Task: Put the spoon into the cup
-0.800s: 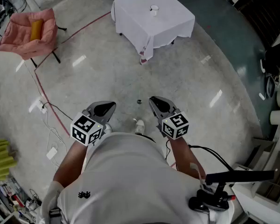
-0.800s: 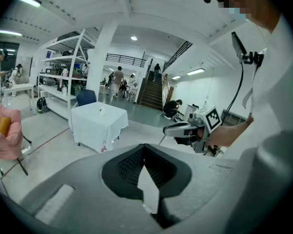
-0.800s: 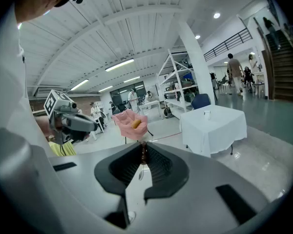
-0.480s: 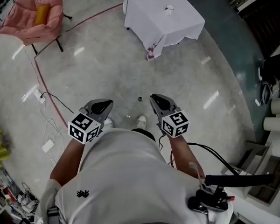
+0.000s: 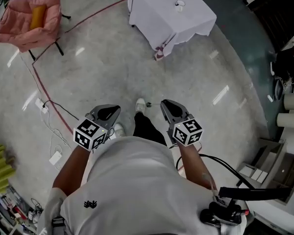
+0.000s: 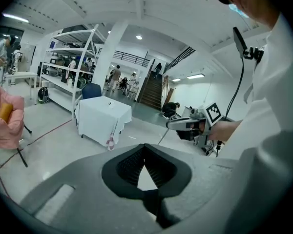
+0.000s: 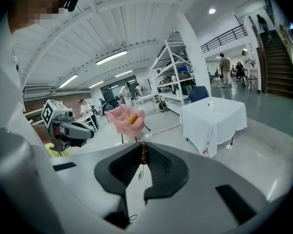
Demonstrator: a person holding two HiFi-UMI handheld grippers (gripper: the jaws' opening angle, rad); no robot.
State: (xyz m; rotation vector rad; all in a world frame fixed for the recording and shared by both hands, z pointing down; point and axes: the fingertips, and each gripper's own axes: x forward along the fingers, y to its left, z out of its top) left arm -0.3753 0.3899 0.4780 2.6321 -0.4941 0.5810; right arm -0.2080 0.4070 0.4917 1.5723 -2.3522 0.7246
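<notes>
Gripping spoon (image 7: pixel 143 155), wide floor (image 5: pixel 108 67) before table (image 5: pixel 161 18)

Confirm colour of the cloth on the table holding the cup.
White tablecloth, plain, no pattern visible; the head view shows it best.

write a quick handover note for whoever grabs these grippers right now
Left gripper: shut, empty.
Right gripper: shut on the spoon, gripped by its brown handle with the bowl hanging down.
Cup: stands on the white-clothed table, well ahead and out of reach.
Done: spoon is in the gripper.
Left: walk to the table, lower the spoon into the cup, let go.
</notes>
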